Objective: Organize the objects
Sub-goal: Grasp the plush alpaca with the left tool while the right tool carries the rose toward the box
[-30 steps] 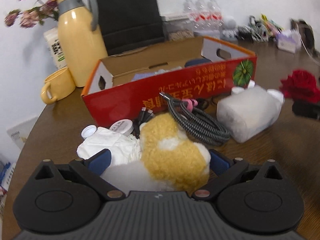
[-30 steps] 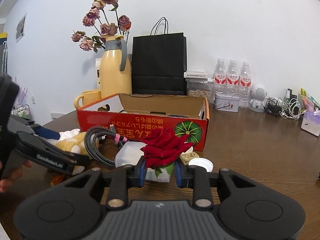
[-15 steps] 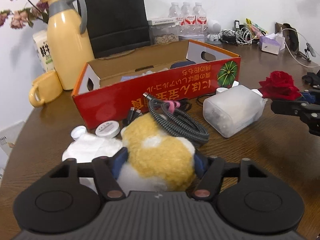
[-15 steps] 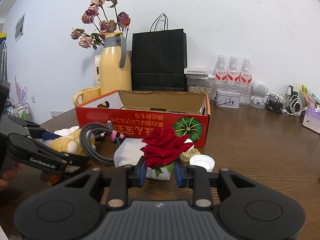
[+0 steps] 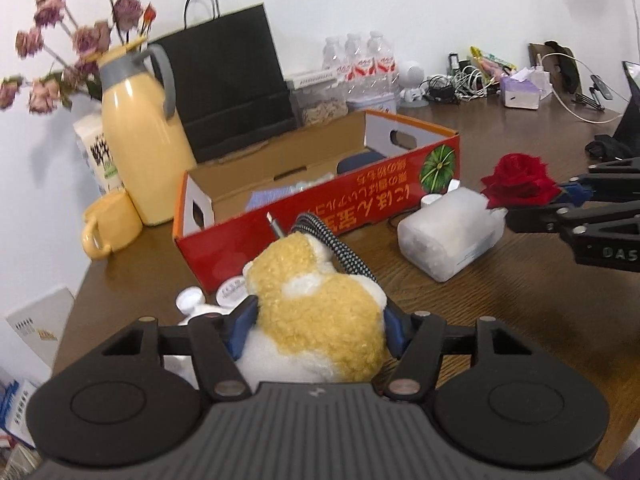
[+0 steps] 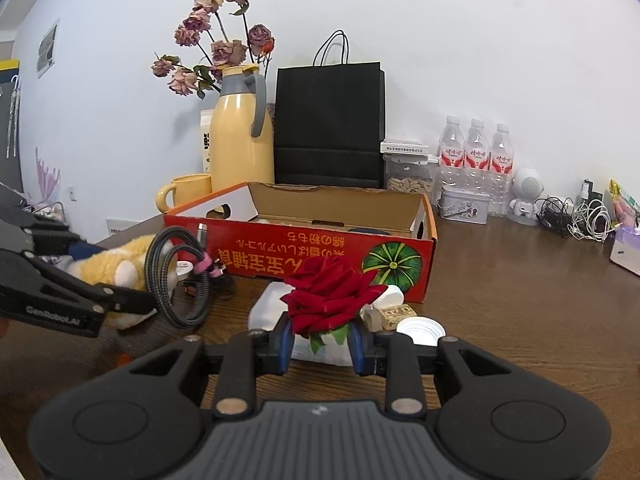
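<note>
A fluffy yellow-and-white plush toy (image 5: 320,316) sits low in the centre of the left wrist view, pinched between the blue pads of the left gripper (image 5: 320,326), whose jaws are closing onto its sides; its long axis runs away from the camera, toward the long red cardboard box (image 5: 320,204) just behind it. A coiled black-and-white braided cable (image 5: 340,248) drapes against the toy's far end. In the right wrist view, the right gripper (image 6: 322,342) is pressed together on one red fabric rose (image 6: 332,294), bloom upward, at centre frame. Just beyond the rose lies a white translucent plastic pack (image 5: 450,234). The box's open top faces up, with bare brown wooden table (image 6: 520,312) to its right in the frame. Behind the box, upper left, stand one yellow thermos jug (image 6: 240,136) with dried flowers, one yellow mug (image 6: 186,192), one black paper bag (image 6: 330,124), and, further right, three water bottles (image 6: 476,156).
</note>
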`<state>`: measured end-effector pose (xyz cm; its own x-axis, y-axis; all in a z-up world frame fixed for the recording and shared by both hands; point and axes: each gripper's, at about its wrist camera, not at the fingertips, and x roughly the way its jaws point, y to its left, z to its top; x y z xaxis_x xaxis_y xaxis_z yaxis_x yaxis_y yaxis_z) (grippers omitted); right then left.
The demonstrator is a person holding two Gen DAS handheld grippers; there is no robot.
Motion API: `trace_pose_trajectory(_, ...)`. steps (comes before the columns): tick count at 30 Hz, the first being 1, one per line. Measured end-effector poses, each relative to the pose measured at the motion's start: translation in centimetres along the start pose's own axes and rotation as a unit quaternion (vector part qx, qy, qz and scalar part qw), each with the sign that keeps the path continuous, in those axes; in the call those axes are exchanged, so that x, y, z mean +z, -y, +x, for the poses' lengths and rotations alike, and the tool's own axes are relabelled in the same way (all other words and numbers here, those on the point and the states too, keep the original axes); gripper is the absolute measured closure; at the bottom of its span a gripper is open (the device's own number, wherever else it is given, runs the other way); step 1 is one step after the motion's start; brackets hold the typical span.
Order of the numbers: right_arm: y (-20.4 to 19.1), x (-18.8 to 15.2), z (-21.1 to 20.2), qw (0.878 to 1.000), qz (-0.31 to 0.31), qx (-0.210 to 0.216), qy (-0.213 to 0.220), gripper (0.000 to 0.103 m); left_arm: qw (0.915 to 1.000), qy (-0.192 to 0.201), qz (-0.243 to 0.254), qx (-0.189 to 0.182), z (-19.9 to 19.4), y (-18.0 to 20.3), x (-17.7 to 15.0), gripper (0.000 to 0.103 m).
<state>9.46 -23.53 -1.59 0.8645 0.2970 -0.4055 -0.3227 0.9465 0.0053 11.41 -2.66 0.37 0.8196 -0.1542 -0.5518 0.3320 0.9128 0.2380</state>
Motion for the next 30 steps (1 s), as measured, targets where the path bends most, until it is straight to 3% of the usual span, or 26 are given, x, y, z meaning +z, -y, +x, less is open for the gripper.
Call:
trace_pose_trajectory(16, -0.8, 1.2, -0.2, 1.0, -0.01, 0.008, 0.016, 0.076, 0.9984, 0.04, 0.038, 0.012, -1.1, 1.2, 2.4, 0.042)
trace_pose_trajectory(24, -0.3, 4.1, 1.5, 0.999, -0.017, 0.004, 0.038, 0.076, 0.9962, 0.072, 0.041, 0.026, 0.1, 0.7, 5.6, 0.041)
trace_pose_trajectory(30, 0.9, 7.0, 4.3, 0.999, -0.006, 0.003, 0.049, 0.076, 0.9945, 0.098, 0.015, 0.034, 2.5, -0.7, 8.6, 0.041)
